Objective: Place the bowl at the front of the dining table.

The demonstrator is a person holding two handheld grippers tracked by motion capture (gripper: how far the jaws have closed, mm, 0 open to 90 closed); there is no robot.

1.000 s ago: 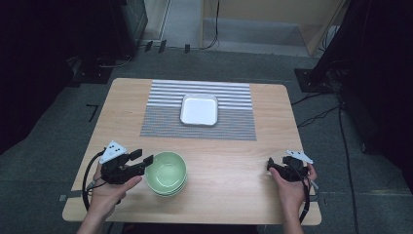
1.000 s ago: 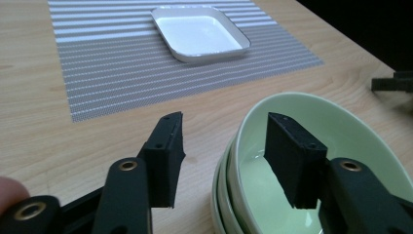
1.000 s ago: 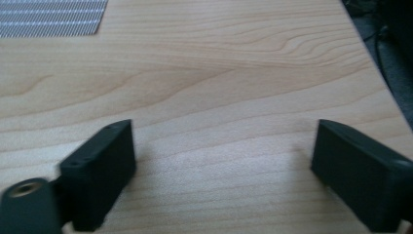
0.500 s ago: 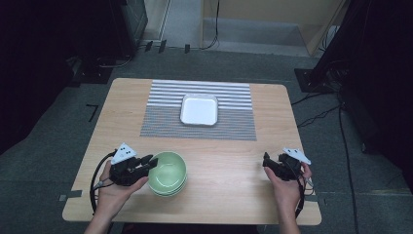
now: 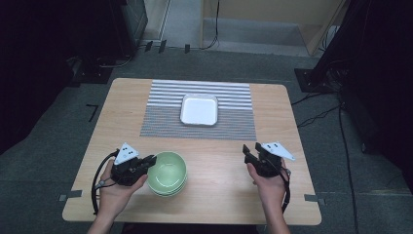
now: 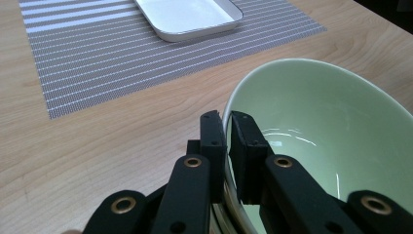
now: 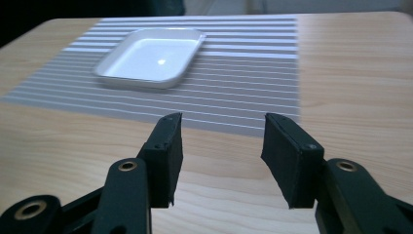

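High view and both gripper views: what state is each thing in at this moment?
Left tool: shut on the rim of the top green bowl.
Pale green ceramic bowls: stacked upright on the wooden table, top one unfilled.
Right tool: open, holding nothing, over bare wood.
White square dish: upright, unfilled, on the striped grey placemat.

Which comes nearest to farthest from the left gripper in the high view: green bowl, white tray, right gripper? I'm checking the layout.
1. Green bowl: rim clamped by the left gripper.
2. White tray: on the striped mat, ahead.
3. Right gripper: across the table, open.
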